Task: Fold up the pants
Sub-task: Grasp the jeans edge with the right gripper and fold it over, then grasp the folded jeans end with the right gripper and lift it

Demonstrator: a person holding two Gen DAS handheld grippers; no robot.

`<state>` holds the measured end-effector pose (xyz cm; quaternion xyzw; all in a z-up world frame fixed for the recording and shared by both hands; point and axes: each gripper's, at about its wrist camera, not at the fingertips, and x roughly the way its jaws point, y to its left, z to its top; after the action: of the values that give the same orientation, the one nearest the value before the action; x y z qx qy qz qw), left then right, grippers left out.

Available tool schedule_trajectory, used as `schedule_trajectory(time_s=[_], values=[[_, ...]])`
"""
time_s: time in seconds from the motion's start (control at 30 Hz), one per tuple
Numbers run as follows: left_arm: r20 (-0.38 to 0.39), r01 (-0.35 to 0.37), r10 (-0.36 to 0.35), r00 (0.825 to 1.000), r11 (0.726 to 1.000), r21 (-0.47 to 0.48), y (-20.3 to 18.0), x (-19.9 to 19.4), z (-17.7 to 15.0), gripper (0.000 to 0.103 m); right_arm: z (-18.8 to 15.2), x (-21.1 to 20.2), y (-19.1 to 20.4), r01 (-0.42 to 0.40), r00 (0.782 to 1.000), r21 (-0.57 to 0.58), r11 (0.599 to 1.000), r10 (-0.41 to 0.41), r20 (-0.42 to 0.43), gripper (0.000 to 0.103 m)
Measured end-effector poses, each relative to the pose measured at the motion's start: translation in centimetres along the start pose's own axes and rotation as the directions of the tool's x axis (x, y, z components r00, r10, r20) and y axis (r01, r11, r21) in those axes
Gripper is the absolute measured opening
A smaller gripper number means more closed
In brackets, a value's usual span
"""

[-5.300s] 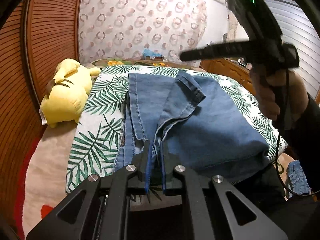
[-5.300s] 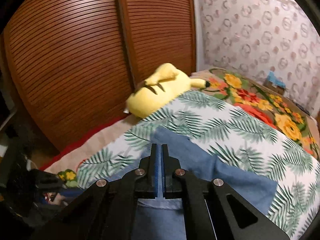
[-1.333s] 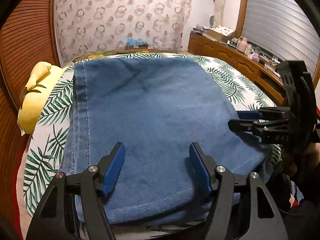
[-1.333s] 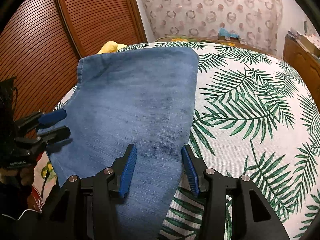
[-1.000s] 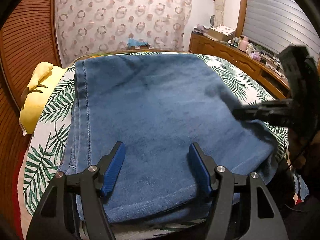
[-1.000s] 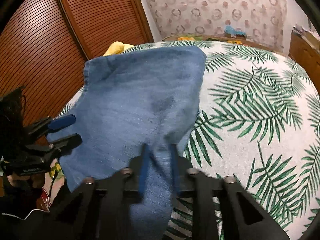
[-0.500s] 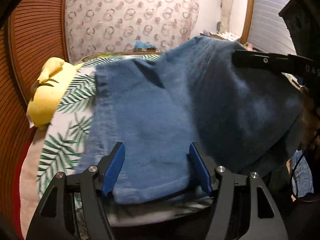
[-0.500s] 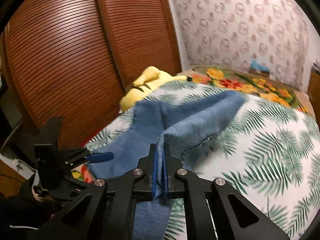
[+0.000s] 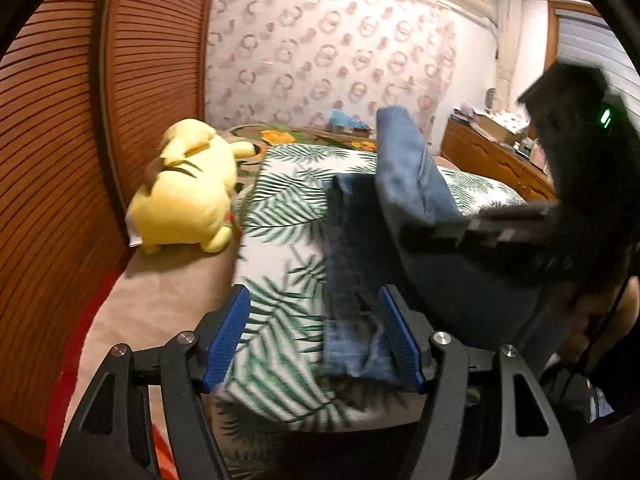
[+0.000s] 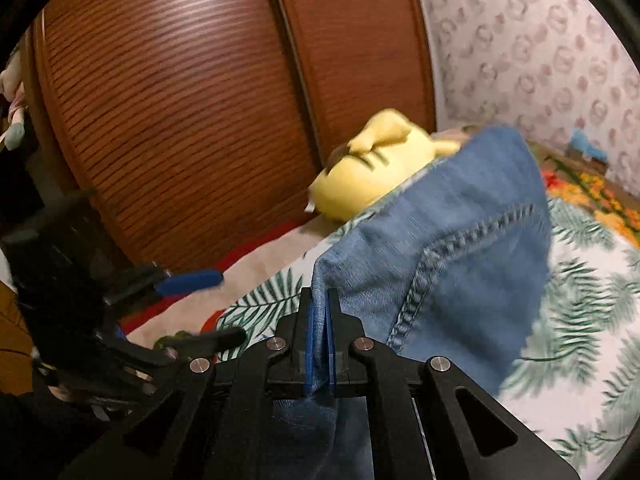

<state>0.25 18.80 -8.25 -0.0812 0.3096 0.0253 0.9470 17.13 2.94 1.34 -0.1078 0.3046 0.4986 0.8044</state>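
Observation:
The blue denim pants (image 9: 404, 208) lie partly on the palm-leaf bedspread (image 9: 280, 208), with one side lifted off the bed. My right gripper (image 10: 319, 312) is shut on an edge of the pants (image 10: 448, 248) and holds it up; it shows blurred at the right of the left wrist view (image 9: 480, 236). My left gripper (image 9: 316, 336) is open and empty, low over the bed's near edge, with the pants' near end by its right finger. It shows at the left of the right wrist view (image 10: 196, 304).
A yellow plush toy (image 9: 184, 192) lies at the bed's left side, by the slatted wooden wardrobe doors (image 9: 60, 140). A wooden dresser (image 9: 492, 160) with small items stands at the far right. A floral blanket (image 10: 592, 188) covers the far end of the bed.
My right gripper closed on the pants' edge and lifted it up and over toward the left. My left gripper stayed open and shifted left, off the denim.

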Motion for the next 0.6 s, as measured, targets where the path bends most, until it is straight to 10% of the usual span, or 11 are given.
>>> schedule_trajectory(time_s=[0.2,0.6], values=[[0.022,0.007,-0.006,1.000,1.000,-0.028,0.8,-0.6,0.5,0.068,0.1,2.9,-0.9,0.008,0.997,0.015,1.000,-0.007,-0.072,0.010],[0.034,0.084,-0.084,0.996,0.996,0.004,-1.8,-0.6,1.6,0.068,2.7,-4.2,-3.1,0.233,0.970,-0.021,0.972,-0.230,0.079,0.045]])
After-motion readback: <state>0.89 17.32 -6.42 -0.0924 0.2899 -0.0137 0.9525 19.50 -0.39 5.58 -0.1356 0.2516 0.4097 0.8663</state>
